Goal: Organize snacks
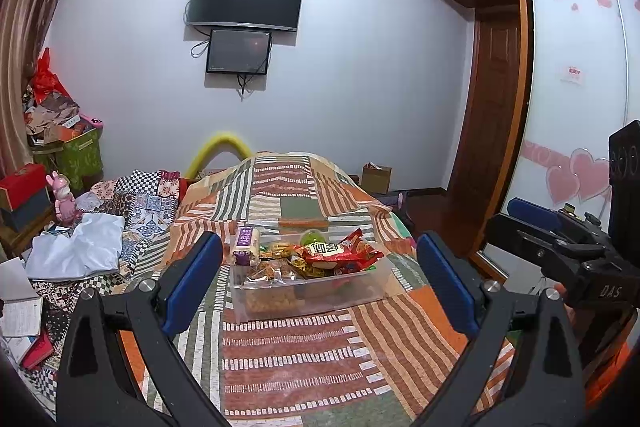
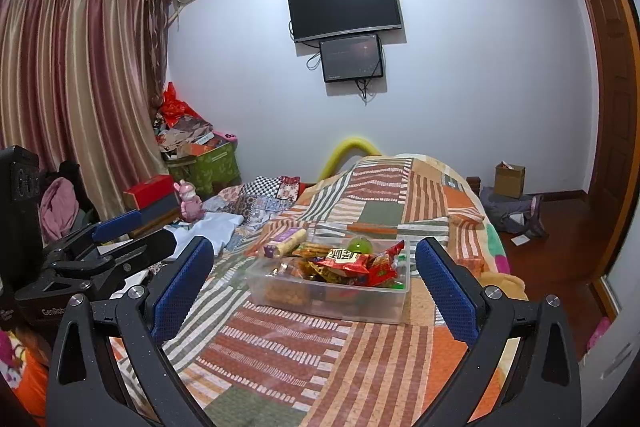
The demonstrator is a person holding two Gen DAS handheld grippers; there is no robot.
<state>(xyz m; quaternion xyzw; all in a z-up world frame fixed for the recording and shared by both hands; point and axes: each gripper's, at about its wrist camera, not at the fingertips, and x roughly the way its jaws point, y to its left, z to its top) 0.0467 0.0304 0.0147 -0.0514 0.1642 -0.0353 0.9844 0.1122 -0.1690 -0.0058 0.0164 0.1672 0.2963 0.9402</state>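
A clear plastic box [image 1: 352, 293] full of snack packets sits on the striped quilt; it also shows in the right wrist view [image 2: 360, 301]. A red packet [image 1: 340, 253] lies on top, and it shows in the right wrist view [image 2: 356, 261]. A purple-wrapped roll [image 1: 245, 247] leans at the box's left end, seen in the right wrist view [image 2: 286, 241]. A green round thing [image 1: 314, 238] sits at the back. My left gripper [image 1: 320, 279] is open and empty, short of the box. My right gripper [image 2: 316, 283] is open and empty, also short of it.
The box rests on a bed with a patchwork quilt [image 1: 304, 347]. White cloth [image 1: 76, 247] and books [image 1: 20, 311] lie to the left. A pink toy [image 1: 64, 197] and boxes stand by the curtain. A wardrobe [image 1: 576, 87] and floor lie right of the bed.
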